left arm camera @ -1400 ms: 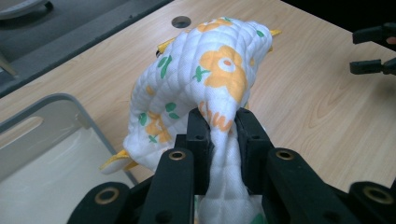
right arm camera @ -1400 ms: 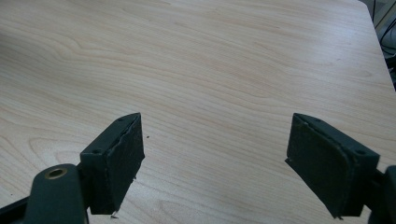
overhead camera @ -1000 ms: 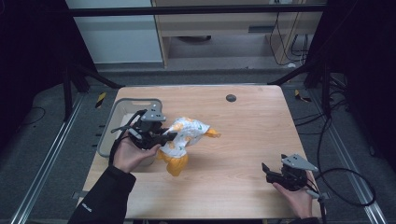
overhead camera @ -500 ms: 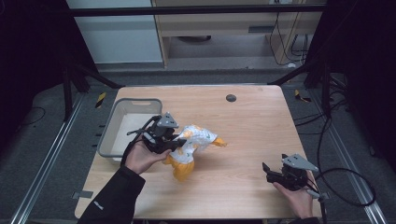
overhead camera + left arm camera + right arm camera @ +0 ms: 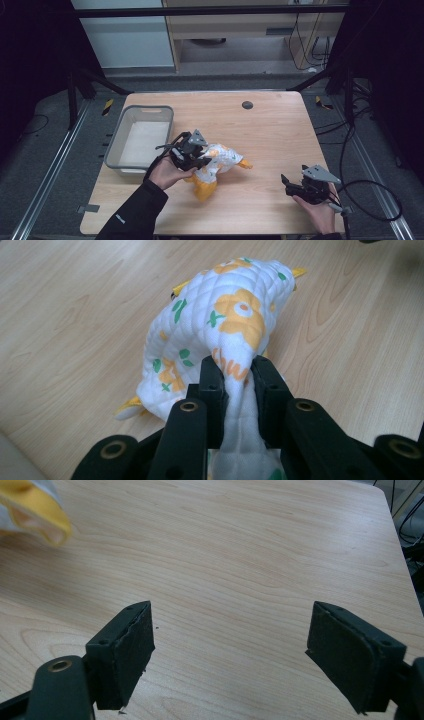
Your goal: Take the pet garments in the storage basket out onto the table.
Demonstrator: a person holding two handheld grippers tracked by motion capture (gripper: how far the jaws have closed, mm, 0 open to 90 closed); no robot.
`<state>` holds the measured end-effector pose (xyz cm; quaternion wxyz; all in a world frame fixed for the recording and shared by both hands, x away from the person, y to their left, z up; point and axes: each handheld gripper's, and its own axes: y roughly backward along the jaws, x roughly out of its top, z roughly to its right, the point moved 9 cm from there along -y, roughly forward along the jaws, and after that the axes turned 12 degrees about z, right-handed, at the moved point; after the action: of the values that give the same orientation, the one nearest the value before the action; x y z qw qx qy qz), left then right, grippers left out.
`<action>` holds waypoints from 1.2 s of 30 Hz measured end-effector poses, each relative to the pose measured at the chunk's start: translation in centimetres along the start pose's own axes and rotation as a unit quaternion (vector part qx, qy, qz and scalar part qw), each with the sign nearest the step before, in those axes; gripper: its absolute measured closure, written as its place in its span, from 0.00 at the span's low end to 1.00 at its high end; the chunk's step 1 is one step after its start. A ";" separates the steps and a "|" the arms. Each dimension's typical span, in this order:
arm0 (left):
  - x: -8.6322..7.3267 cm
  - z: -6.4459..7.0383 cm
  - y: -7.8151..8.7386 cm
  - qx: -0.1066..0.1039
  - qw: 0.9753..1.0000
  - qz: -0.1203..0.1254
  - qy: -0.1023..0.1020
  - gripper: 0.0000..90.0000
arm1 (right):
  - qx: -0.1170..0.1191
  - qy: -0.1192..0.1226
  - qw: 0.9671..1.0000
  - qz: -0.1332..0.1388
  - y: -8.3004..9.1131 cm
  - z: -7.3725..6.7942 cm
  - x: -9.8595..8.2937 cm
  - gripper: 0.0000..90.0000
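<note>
- A wooden table (image 5: 280,130) seen from above, with a person's forearms coming in from the near edge, a gripper in each hand.
- The left gripper (image 5: 192,159) is clamped on a fold of a quilted white cloth (image 5: 216,162) printed with orange flowers and green leaves, with orange trim.
- In the left gripper view, the two black jaws stand close together with the cloth (image 5: 220,325) pinched between them; the rest of it bulges out past the jaws and droops toward the table.
- The cloth now sits left of the table's middle, nearer the near edge, its orange end trailing on the wood.
- Over the last second, the left gripper and cloth have moved rightward, away from the grey bin (image 5: 140,142) at the table's left side. A second ago they were right beside the bin; now there is a clear gap.
- The bin looks empty, so the cloth seems to have been taken out of it and is being brought toward open table space.
- The right gripper (image 5: 295,186) rests near the right near corner, well apart from the cloth, and has not shifted.
- In the right gripper view, its jaws stand wide apart with bare wood between them; an orange corner of the cloth (image 5: 35,510) shows at far left.
- Likely next: the right gripper reaching in to take another part of the cloth.
</note>
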<state>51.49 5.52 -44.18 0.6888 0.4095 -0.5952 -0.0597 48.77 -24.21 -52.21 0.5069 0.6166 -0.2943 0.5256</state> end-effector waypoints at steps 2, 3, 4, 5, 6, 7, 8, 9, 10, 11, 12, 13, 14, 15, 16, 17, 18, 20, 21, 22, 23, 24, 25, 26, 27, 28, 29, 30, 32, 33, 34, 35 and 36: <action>-0.5 0.4 -0.9 -0.006 1.000 -0.008 -0.006 0.86 | 0.000 0.000 1.000 0.000 0.0 0.0 0.0 0.21; -0.8 0.6 -1.3 -0.008 1.000 -0.011 -0.009 0.86 | 0.000 -0.001 1.000 0.000 0.0 0.0 0.0 0.21; -0.9 0.7 -1.5 -0.009 1.000 -0.012 -0.010 0.86 | 0.000 0.001 1.000 0.001 0.0 0.0 0.0 0.21; -1.0 0.8 -1.7 -0.011 1.000 -0.012 -0.010 0.86 | 0.000 0.001 1.000 0.001 0.0 0.0 0.0 0.21; -1.2 0.9 -2.0 -0.013 1.000 -0.013 -0.010 0.86 | 0.001 0.000 1.000 0.000 0.0 0.0 0.0 0.21; -1.2 0.9 -2.1 -0.013 1.000 -0.012 -0.010 0.85 | 0.001 0.000 1.000 0.000 0.0 0.0 0.0 0.20; -1.3 1.0 -2.3 -0.014 1.000 -0.015 -0.011 0.85 | 0.001 0.000 1.000 0.000 0.0 0.0 0.0 0.20; -1.4 1.0 -2.4 -0.013 1.000 -0.016 -0.013 0.85 | 0.001 0.000 1.000 0.000 0.0 0.0 0.0 0.20; -1.5 1.1 -2.5 -0.014 1.000 -0.015 -0.011 0.84 | 0.000 0.001 1.000 0.001 0.0 0.0 0.0 0.20; -1.6 1.2 -2.7 -0.016 1.000 -0.016 -0.012 0.84 | 0.001 0.002 1.000 0.001 0.0 0.0 0.0 0.20; -1.7 1.2 -2.8 -0.018 1.000 -0.019 -0.012 0.83 | 0.001 0.002 1.000 0.001 0.0 0.0 0.0 0.20; -1.9 1.3 -3.0 -0.021 0.999 -0.023 -0.012 0.82 | 0.001 0.003 1.000 0.001 0.0 0.0 0.0 0.20; -2.1 1.4 -3.1 -0.021 0.999 -0.028 -0.011 0.82 | 0.001 0.004 1.000 0.001 -0.1 0.0 -0.1 0.20; -2.2 1.4 -3.2 -0.022 0.999 -0.031 -0.012 0.81 | 0.001 0.003 1.000 0.001 -0.1 0.0 -0.1 0.20; -2.3 1.4 -3.4 -0.024 0.999 -0.032 -0.010 0.80 | 0.001 0.003 1.000 0.001 -0.1 0.0 -0.1 0.20; -2.5 1.5 -3.5 -0.025 0.999 -0.033 -0.009 0.80 | 0.001 0.003 1.000 0.000 -0.1 0.0 -0.1 0.20; -2.5 1.5 -3.6 -0.026 0.999 -0.035 -0.009 0.78 | 0.001 0.004 1.000 0.000 -0.1 0.0 -0.1 0.20; -2.8 1.5 -3.8 -0.028 0.999 -0.038 -0.006 0.76 | 0.001 0.004 1.000 0.000 -0.1 0.0 -0.1 0.20; -2.8 1.5 -3.8 -0.028 0.999 -0.038 -0.006 0.74 | 0.001 0.004 1.000 0.000 -0.1 0.0 -0.1 0.20; -3.0 1.5 -4.0 -0.028 0.999 -0.041 -0.007 0.72 | 0.001 0.003 1.000 0.000 -0.1 0.0 -0.1 0.20; -3.1 1.6 -4.0 -0.028 0.999 -0.042 -0.005 0.70 | 0.001 0.004 1.000 0.000 -0.1 0.0 -0.2 0.20; -3.2 1.6 -4.1 -0.029 0.999 -0.041 -0.004 0.68 | 0.002 0.004 1.000 -0.001 -0.1 0.0 -0.2 0.20; -3.2 1.6 -4.2 -0.030 0.999 -0.041 -0.003 0.66 | 0.001 0.005 1.000 -0.001 -0.1 0.0 -0.2 0.20; -3.3 1.6 -4.2 -0.028 0.999 -0.038 -0.003 0.65 | 0.001 0.006 1.000 -0.001 -0.1 0.0 -0.2 0.20; -3.3 1.6 -4.2 -0.028 0.999 -0.038 -0.003 0.62 | 0.001 0.006 1.000 -0.001 -0.1 0.0 -0.2 0.20; -3.4 1.6 -4.3 -0.028 0.999 -0.038 -0.001 0.58 | 0.002 0.006 1.000 -0.001 -0.1 0.0 -0.2 0.20; -3.5 1.6 -4.3 -0.028 0.999 -0.040 0.001 0.56 | 0.002 0.006 1.000 -0.001 -0.1 0.0 -0.2 0.20; -3.6 1.6 -4.3 -0.027 0.999 -0.039 -0.001 0.54 | 0.002 0.005 1.000 -0.001 -0.1 0.0 -0.2 0.20; -3.6 1.5 -4.3 -0.023 0.999 -0.037 -0.003 0.47 | 0.002 0.004 1.000 -0.002 -0.1 -0.1 -0.2 0.20; -3.5 1.5 -4.2 -0.019 0.999 -0.033 -0.005 0.45 | 0.002 0.004 1.000 -0.001 -0.1 0.0 -0.2 0.20; -3.5 1.5 -4.1 -0.018 0.999 -0.029 -0.005 0.41 | 0.002 0.003 1.000 -0.002 -0.1 0.0 -0.2 0.20; -3.4 1.4 -4.0 -0.018 0.999 -0.026 -0.003 0.38 | 0.002 0.003 1.000 -0.001 -0.1 0.0 -0.2 0.19; -3.4 1.4 -4.0 -0.018 0.999 -0.026 -0.003 0.36 | 0.002 0.003 1.000 -0.001 -0.1 0.0 -0.2 0.19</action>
<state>50.89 4.11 -49.39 0.6921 0.4125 -0.5855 -0.0897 48.79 -24.17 -52.45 0.5071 0.6168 -0.2910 0.5271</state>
